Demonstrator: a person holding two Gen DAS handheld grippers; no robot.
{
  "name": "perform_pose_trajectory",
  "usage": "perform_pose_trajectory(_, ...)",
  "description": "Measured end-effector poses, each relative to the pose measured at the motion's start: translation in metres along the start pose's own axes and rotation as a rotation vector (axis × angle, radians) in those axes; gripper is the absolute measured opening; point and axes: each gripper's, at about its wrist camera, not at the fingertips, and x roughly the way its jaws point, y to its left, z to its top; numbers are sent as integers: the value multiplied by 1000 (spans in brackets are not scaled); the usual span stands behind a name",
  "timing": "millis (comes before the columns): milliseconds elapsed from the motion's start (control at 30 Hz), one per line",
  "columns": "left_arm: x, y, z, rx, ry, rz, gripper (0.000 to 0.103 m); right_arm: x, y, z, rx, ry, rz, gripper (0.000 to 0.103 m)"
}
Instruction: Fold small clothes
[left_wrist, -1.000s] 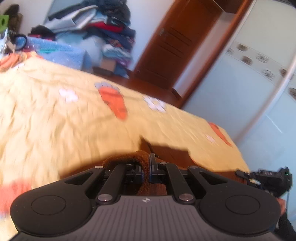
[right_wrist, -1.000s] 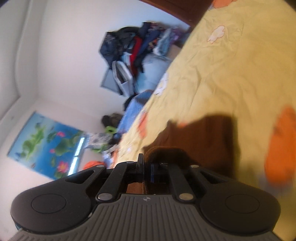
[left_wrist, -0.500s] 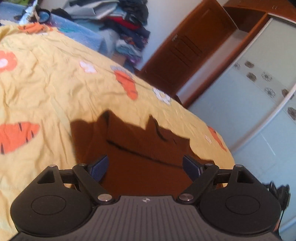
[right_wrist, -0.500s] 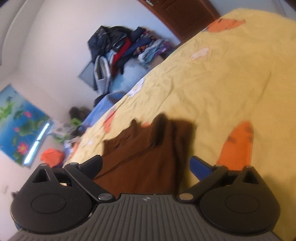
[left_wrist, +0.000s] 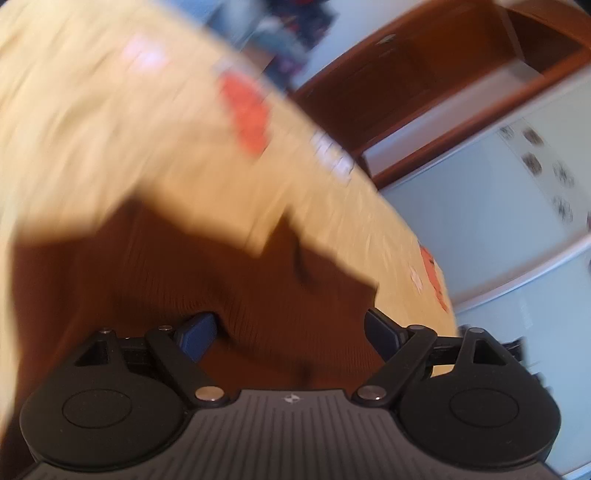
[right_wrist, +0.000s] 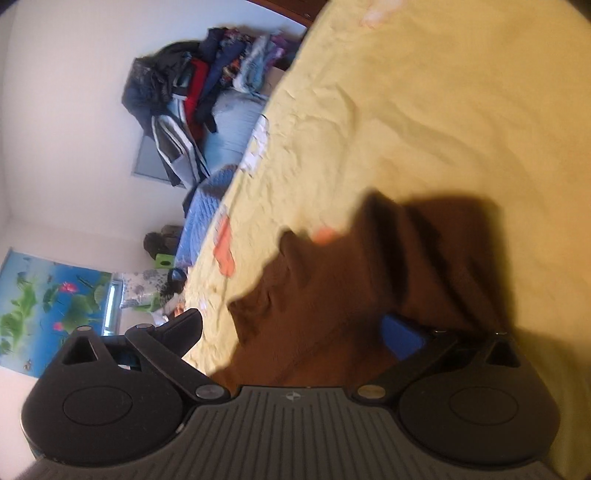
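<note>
Ribbed brown knit garment (left_wrist: 207, 280) on crumpled matt yellow cotton sheet (right_wrist: 424, 122).

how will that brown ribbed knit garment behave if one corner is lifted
Probably floppy: the brown ribbed knit garment lies in soft folds on the yellow printed bedsheet. Likely light, since it drapes flat. The ribbing probably gives grip rather than slip, though it may stretch and sag.

Both grippers have let go: the left gripper (left_wrist: 291, 332) and right gripper (right_wrist: 295, 332), pinched shut on the brown garment (left_wrist: 229, 280) 1 second ago, now stand wide apart (the cloth lies loose on the yellow bedspread (right_wrist: 424, 129)).
</note>
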Motion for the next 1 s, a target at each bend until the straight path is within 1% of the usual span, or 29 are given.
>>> perform_pose_trajectory(33,-1,-7,6,51,-69,34,86,3,2,6,11,-24,46,103)
perform_pose_trajectory(67,-4,-12,12,64,-140,84,86,0,3,10,30,-60,113,103)
perform_pose_trajectory(100,-10,-13,15,37,-191,99,86,-1,1,15,56,-106,151,102)
perform_pose_trajectory(133,-16,-11,16,-4,-214,65,86,-6,1,17,92,-153,147,103)
perform_pose_trajectory(167,-26,-7,14,-49,-227,-1,86,-9,-1,16,122,-183,138,103)
perform_pose_trajectory(200,-35,-3,10,-72,-238,-56,87,-12,-2,14,120,-183,150,103)
perform_pose_trajectory(233,-43,0,4,-71,-242,-79,87,-16,-3,9,94,-170,165,103)
perform_pose_trajectory(267,-50,1,-3,-55,-228,-64,87,-20,-1,3,56,-157,158,103)
perform_pose_trajectory(300,-57,4,-12,-40,-208,-37,87,-27,1,-4,14,-148,130,103)
perform_pose_trajectory(367,-71,13,-33,-23,-182,-18,87,-45,2,-20,-75,-145,101,103)
perform_pose_trajectory(433,-86,26,-54,-17,-148,21,87,-64,0,-39,-136,-141,63,103)
perform_pose_trajectory(467,-95,33,-66,-22,-147,39,87,-75,-1,-48,-167,-132,37,103)
perform_pose_trajectory(533,-116,48,-87,-57,-151,66,87,-101,-5,-68,-233,-145,-19,103)
perform_pose_trajectory(600,-136,60,-103,-116,-155,49,87,-123,-14,-87,-290,-168,-118,103)
perform_pose_trajectory(667,-151,66,-115,-175,-150,66,87,-143,-28,-101,-314,-180,-189,103)
perform_pose_trajectory(700,-156,69,-120,-202,-140,58,87,-147,-35,-107,-305,-166,-210,103)
perform_pose_trajectory(733,-156,72,-123,-222,-123,39,87,-147,-43,-113,-286,-133,-222,103)
perform_pose_trajectory(767,-154,74,-125,-232,-93,25,87,-146,-49,-119,-270,-102,-216,103)
perform_pose_trajectory(800,-150,76,-124,-236,-61,24,87,-145,-49,-128,-292,-118,-193,103)
perform_pose_trajectory(833,-144,76,-123,-240,-44,32,87,-144,-48,-132,-291,-102,-189,103)
perform_pose_trajectory(867,-137,77,-120,-245,-35,28,87,-141,-46,-134,-286,-99,-183,103)
perform_pose_trajectory(900,-133,77,-117,-242,-43,23,87,-135,-42,-132,-265,-82,-172,103)
perform_pose_trajectory(967,-128,72,-112,-261,-48,68,87,-123,-42,-128,-204,-26,-108,103)
perform_pose_trajectory(1000,-127,70,-111,-275,-44,80,87,-117,-42,-126,-169,-21,-87,103)
